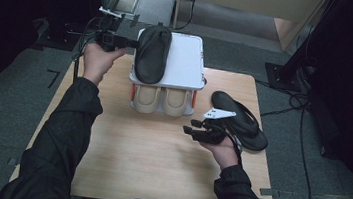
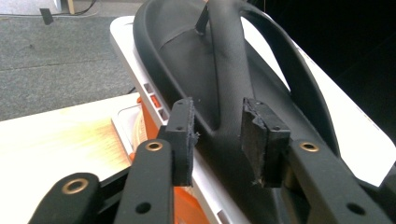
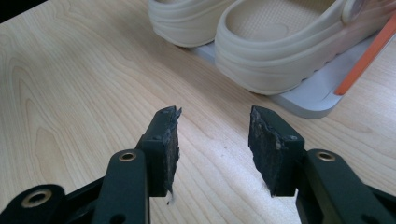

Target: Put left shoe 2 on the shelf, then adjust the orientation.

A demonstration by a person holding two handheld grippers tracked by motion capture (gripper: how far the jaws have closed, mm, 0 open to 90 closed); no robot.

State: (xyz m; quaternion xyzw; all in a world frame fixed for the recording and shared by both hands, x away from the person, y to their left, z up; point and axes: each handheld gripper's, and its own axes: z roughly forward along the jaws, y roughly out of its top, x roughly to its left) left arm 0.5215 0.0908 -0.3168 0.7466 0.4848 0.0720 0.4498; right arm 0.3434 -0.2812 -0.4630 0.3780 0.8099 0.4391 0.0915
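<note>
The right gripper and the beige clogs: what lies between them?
Nothing: in the right gripper view, bare wooden table lies between the right gripper and the beige clogs.

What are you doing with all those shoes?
A person is putting shoes on a small white rack. The left gripper has its fingers open around the strap of a black flip-flop that lies on the rack's top shelf. A beige pair of clogs sits on the shelf below. The second flip-flop lies on the wooden table. The right gripper is open above the table, holding nothing.
</note>
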